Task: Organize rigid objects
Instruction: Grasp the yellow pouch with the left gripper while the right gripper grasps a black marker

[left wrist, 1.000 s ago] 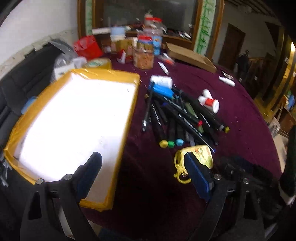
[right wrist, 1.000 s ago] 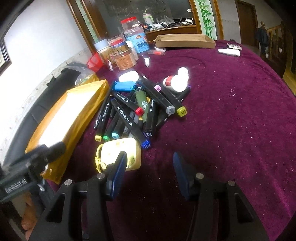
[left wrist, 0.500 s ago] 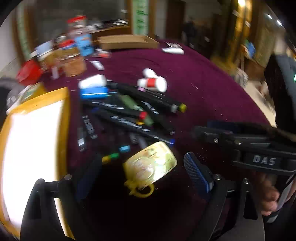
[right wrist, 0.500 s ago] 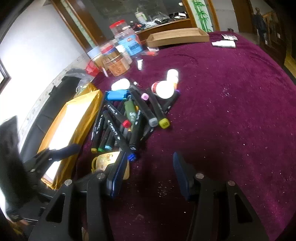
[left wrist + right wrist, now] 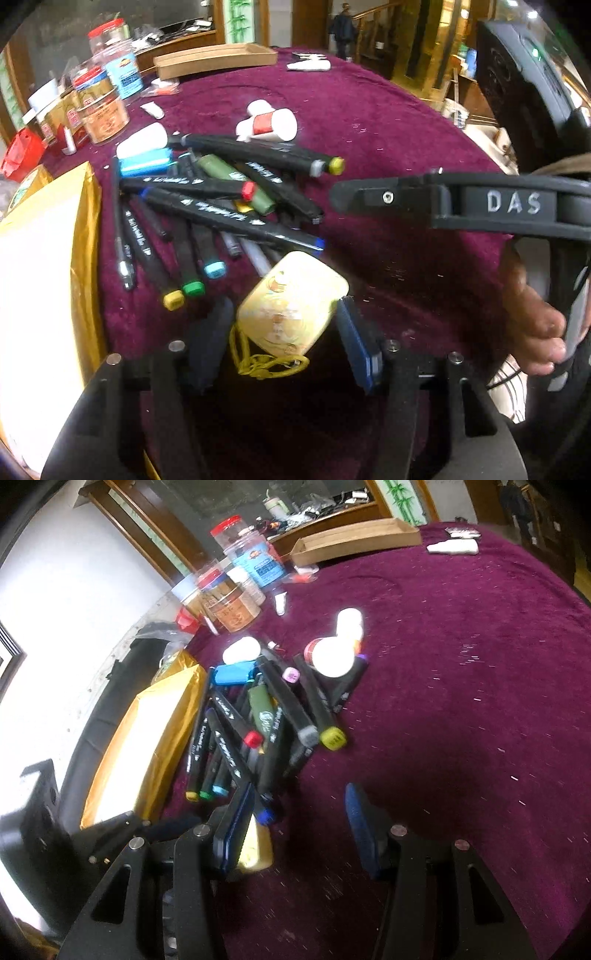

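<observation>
A flat yellow case (image 5: 291,301) with a yellow cord lies on the maroon cloth, between the fingers of my left gripper (image 5: 282,338). The jaws stand open around it, the right pad close to its edge. Behind it lies a heap of black markers (image 5: 221,206) with coloured caps. In the right wrist view my right gripper (image 5: 299,823) is open and empty above the cloth; the case (image 5: 255,845) shows partly behind its left finger, and the markers (image 5: 269,716) lie beyond. The right gripper's body (image 5: 461,203) crosses the left wrist view at right.
A yellow-rimmed tray with a white inside (image 5: 40,280) lies left of the markers. White and red bottles (image 5: 271,123), a blue lighter (image 5: 146,166), several jars (image 5: 103,107) and a flat cardboard box (image 5: 214,59) stand farther back. The table edge curves at right.
My left gripper has swung from the tray to the yellow case and now straddles it. My right gripper has moved closer to the markers' near ends.
</observation>
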`<state>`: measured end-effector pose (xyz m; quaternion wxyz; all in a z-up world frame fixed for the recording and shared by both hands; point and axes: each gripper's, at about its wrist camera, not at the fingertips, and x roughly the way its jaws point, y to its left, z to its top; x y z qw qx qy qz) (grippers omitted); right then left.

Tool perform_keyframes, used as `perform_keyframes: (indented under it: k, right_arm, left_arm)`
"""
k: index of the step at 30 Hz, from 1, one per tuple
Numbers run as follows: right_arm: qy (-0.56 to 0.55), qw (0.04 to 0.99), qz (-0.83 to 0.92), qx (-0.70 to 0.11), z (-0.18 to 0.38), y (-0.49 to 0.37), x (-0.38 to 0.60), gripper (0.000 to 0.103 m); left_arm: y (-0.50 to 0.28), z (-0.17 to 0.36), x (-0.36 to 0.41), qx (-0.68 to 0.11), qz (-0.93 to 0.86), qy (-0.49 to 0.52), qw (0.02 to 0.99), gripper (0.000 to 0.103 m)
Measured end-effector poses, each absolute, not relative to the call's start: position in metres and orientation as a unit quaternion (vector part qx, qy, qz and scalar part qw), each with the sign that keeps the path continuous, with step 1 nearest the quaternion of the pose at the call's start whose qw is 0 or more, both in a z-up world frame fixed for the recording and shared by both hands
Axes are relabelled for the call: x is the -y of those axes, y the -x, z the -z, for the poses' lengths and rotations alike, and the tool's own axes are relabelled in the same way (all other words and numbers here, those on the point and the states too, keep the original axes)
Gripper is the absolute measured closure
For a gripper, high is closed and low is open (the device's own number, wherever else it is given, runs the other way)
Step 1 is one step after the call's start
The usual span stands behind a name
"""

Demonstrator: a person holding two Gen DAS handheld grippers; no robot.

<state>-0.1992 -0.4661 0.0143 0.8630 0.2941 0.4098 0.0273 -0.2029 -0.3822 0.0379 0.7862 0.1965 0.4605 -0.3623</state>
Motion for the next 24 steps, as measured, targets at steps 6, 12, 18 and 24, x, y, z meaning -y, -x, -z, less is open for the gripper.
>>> perform_keyframes:
  k: [6, 12, 18, 24]
  right_arm:
    - [-0.299, 0.849, -0.054, -0.432, -0.008, 0.166, 0.457, 0.064]
    - [-0.305, 0.840, -0.049, -0.446, 0.003, 0.154, 0.457, 0.089]
    - [-0.277, 0.853, -0.053, -0.438, -0.007, 0.194, 0.461, 0.089]
    - [-0.208, 0.861, -0.045, -0.463, -0.004, 0.241, 0.453, 0.089]
  left_arm:
    - [0.213, -0.033, 0.380, -0.458, 0.371, -0.185, 0.787, 0.040]
    - [0.211, -0.029, 0.353, -0.455, 0.367, -0.194, 0.787, 0.048]
    - [0.206, -0.023, 0.342, -0.475, 0.365, -0.182, 0.780, 0.047]
    - [0.205, -0.032, 0.356, -0.451, 0.372, -0.209, 0.784, 0.046]
